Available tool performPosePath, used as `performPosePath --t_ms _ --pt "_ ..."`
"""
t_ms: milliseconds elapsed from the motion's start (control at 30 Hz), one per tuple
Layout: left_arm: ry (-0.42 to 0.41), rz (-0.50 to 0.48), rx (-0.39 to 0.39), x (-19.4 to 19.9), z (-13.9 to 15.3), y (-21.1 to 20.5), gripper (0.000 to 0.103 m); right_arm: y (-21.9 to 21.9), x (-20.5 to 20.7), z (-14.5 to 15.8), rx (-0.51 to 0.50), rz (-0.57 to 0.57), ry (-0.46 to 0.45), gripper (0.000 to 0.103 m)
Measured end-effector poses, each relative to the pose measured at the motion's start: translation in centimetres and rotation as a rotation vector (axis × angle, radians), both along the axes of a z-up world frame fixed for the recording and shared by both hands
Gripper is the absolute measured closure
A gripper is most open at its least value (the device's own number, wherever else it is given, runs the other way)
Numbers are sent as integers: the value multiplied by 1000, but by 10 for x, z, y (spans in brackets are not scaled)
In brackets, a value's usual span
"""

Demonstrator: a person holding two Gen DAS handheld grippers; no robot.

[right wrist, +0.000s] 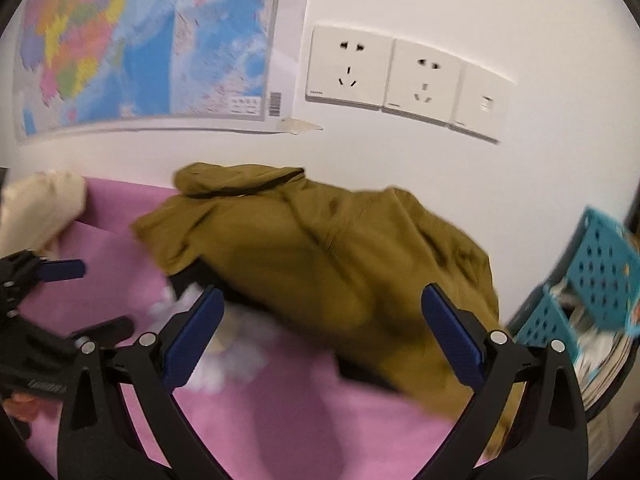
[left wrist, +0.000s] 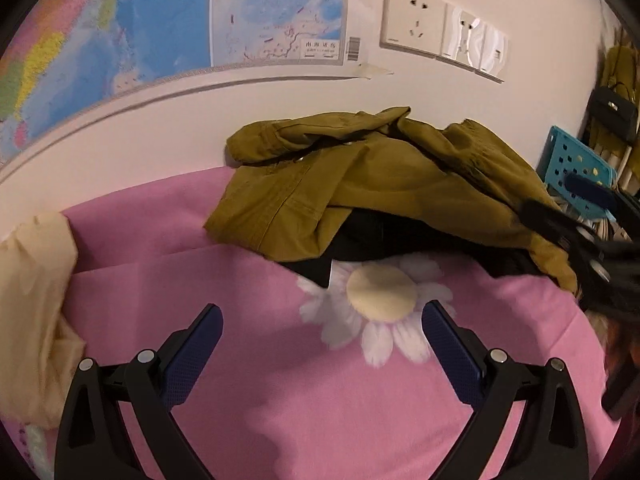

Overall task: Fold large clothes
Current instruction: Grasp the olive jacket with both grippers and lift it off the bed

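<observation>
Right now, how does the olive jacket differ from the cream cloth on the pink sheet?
The olive jacket is dark olive green with a black lining showing; the cream cloth is pale and plain. The jacket lies crumpled against the wall at the far middle of the pink sheet; the cream cloth is bunched at the left edge. The jacket shows seams and a snap; the cloth shows none. Both lie unfolded, and neither is gripped.

Wall map [left wrist: 160,20], sockets [right wrist: 348,66], blue basket [right wrist: 600,264]

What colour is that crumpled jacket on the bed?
Olive-mustard green jacket, with a black lining; it shows sharpest in the left wrist view.
</observation>
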State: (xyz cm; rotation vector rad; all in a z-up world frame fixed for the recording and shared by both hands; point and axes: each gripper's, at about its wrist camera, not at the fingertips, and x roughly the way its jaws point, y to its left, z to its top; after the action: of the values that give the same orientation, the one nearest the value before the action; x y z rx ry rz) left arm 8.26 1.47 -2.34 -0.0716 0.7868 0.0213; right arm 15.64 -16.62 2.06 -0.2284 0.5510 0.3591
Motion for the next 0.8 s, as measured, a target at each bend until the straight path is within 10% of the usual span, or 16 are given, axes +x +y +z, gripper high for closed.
performPosePath --t_ms 333,433,467,600,800 --pt "19 31 -12 39 -15 4 7 53 93 -16 -209 80 18 36" --pt "37 31 -17 46 -21 5 7 53 107 -14 -234 93 53 96" --pt "39 31 -16 48 -23 5 7 46 107 -6 -221 86 50 97" --pt "37 44 -21 50 -27 14 7 -4 92 46 -23 78 -20 96" --pt "38 75 -26 56 -32 26 7 4 86 38 -134 172 13 33"
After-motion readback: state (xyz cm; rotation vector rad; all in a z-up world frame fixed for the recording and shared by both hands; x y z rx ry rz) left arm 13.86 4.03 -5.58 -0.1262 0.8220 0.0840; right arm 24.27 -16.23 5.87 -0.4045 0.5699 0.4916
